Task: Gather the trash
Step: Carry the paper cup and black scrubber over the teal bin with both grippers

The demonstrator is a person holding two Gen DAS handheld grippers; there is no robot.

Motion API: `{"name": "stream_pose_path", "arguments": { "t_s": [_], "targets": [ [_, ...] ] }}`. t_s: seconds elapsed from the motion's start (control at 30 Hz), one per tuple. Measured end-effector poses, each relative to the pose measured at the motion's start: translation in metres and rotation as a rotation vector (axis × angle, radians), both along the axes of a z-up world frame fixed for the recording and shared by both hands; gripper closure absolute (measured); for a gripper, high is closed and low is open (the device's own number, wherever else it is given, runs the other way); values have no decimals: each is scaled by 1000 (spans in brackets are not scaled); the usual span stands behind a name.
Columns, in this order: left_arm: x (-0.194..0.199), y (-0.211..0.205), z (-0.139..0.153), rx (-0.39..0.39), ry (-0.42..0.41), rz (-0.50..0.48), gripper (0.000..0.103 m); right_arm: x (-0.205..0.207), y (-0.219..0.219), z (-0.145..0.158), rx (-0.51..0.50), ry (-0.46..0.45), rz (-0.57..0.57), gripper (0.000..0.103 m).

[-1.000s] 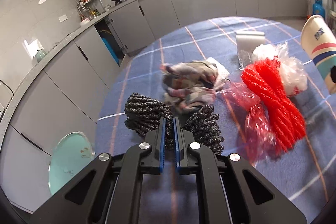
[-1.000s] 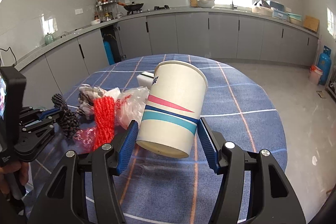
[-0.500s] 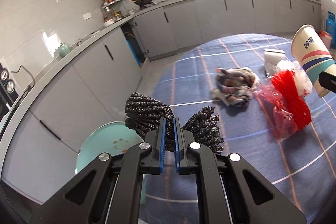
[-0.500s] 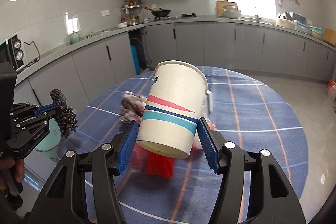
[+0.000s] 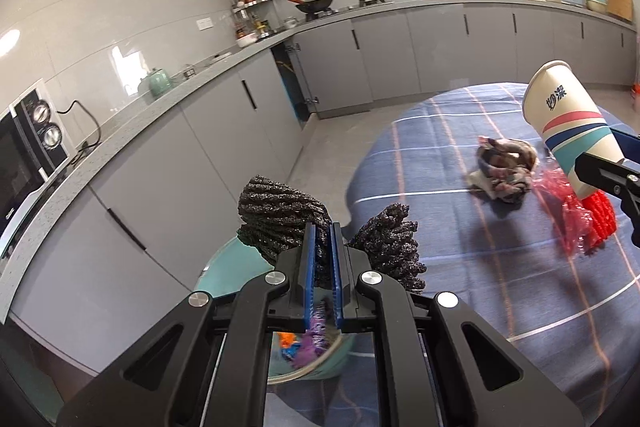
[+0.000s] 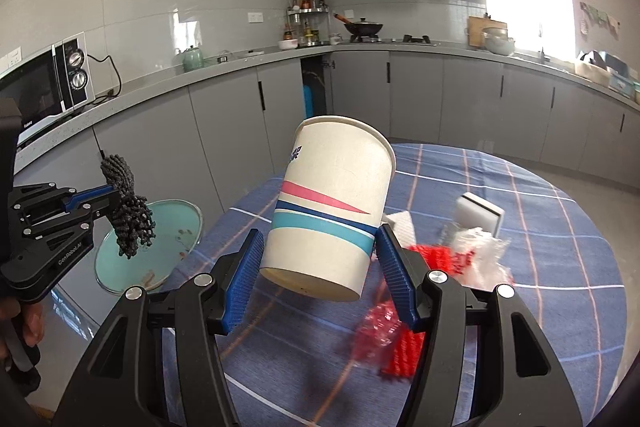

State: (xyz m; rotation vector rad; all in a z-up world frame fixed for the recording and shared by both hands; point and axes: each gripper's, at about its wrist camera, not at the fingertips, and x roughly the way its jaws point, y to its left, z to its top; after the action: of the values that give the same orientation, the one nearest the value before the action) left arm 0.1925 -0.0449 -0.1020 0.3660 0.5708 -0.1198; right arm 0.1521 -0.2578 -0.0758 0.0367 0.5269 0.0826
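My left gripper (image 5: 322,239) pinches a black mesh bundle (image 5: 280,215) over the teal bin (image 6: 148,243); my right gripper (image 6: 320,263) clamps a paper cup (image 6: 332,203) above the surface (image 6: 540,307).

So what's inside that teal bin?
Through the left claw, the teal bin shows colourful scraps, orange and purple. The claw and its black mesh bundle cover the rest.

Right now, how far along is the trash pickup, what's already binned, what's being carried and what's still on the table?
Some trash already lies in the teal bin beside the table. In hand: the left tongs are shut on black foam netting over the bin, and the right tongs grip a paper cup. Left on the blue tablecloth: a crumpled cloth, red netting, clear plastic and a white box.
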Motion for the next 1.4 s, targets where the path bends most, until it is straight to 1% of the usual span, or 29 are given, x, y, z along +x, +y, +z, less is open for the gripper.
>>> {"name": "stream_pose_path", "arguments": {
  "t_s": [0.43, 0.77, 0.97, 1.4],
  "targets": [
    [9, 55, -2, -1, -7, 98, 95, 31, 49, -3, -16, 11, 92, 45],
    [21, 94, 0, 1, -10, 195, 95, 53, 84, -7, -32, 29, 160, 45],
    [29, 112, -4, 5, 0, 231, 95, 64, 98, -11, -41, 39, 192, 45],
    [38, 125, -7, 16, -1, 280, 95, 79, 126, -21, -50, 67, 258, 45]
  ]
}}
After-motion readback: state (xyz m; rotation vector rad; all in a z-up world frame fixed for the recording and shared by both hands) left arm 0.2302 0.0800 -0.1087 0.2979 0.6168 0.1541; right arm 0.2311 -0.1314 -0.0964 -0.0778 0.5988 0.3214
